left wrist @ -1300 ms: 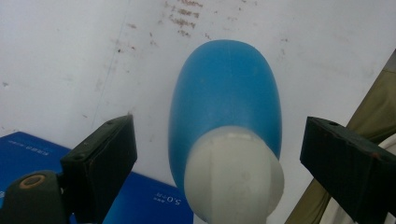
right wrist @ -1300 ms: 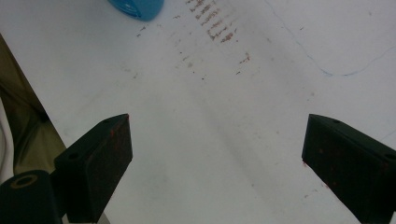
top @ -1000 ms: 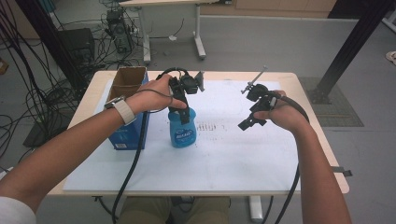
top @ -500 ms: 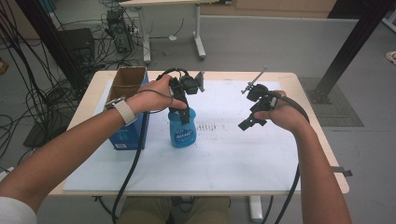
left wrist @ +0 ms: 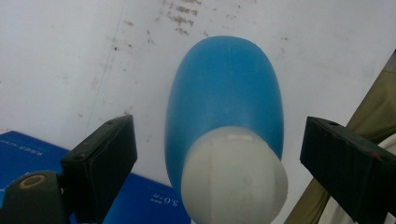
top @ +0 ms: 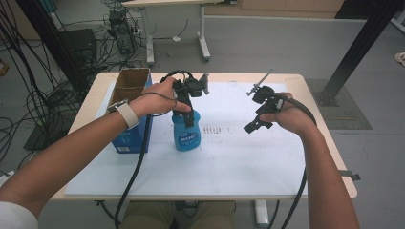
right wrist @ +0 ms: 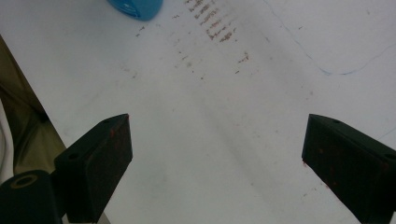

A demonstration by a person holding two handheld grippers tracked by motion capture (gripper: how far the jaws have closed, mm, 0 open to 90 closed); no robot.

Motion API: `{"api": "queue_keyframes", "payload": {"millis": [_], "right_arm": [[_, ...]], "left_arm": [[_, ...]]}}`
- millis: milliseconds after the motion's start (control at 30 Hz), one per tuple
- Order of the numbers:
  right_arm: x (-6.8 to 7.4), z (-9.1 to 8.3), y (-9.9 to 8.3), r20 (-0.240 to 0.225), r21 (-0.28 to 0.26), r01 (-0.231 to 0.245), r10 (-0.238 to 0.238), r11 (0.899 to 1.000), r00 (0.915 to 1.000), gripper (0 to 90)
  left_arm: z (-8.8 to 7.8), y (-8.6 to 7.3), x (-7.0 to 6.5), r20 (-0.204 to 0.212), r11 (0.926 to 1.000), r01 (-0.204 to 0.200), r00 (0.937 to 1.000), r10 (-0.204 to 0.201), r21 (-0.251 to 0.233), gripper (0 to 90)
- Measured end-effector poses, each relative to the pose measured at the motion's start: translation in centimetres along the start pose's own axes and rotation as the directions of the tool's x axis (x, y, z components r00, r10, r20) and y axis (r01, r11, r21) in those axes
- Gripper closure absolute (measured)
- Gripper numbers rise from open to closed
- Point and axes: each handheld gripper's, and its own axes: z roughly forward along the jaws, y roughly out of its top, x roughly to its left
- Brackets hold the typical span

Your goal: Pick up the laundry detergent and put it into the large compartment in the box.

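Observation:
A blue plastic bottle (top: 185, 136) with a white cap (left wrist: 233, 175) stands upright on the white sheet (top: 229, 157), left of centre. My left gripper (top: 188, 114) hangs just over its top, pointing down. In the left gripper view the bottle (left wrist: 224, 88) sits between the open jaws of this gripper (left wrist: 219, 128), with clear gaps on both sides of the cap. My right gripper (top: 253, 125) hovers to the right of the bottle, over bare sheet. Its jaws stand wide open in the right gripper view (right wrist: 217, 123), nothing between them, and the bottle's base (right wrist: 137, 8) peeks in at the top edge.
A blue carton (top: 131, 138) with an open brown top stands just left of the bottle, near the table's left edge. The sheet has faint brown marks (top: 215, 130) at its middle. The wooden table's right rim (top: 329, 138) lies beyond my right hand. Cables trail from both grippers.

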Motion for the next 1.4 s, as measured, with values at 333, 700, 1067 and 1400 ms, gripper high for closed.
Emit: {"api": "queue_keyframes", "payload": {"millis": [333,700,1067,1400], "right_arm": [[0.0,0.1,0.1,-0.001,0.002,0.001,-0.001,1.000,1.0000,8.5],[-0.1,0.2,0.1,-0.003,0.001,0.003,-0.003,1.000,1.0000,8.5],[-0.1,0.3,-0.1,-0.006,-0.001,0.000,0.000,1.000,1.0000,8.5],[-0.2,0.4,-0.2,-0.007,-0.002,-0.002,0.002,1.000,1.0000,8.5]], "left_arm": [[0.1,-0.1,0.0,-0.002,1.0000,0.005,1.0000,-0.005,-0.003,11.2],[0.3,-0.1,0.1,0.003,1.0000,0.005,1.0000,-0.005,-0.001,11.4],[0.8,-0.1,0.1,0.005,1.0000,0.006,1.0000,-0.006,0.001,11.6],[1.4,0.1,-0.1,-0.004,1.0000,-0.002,1.0000,0.002,0.008,12.2]]}}
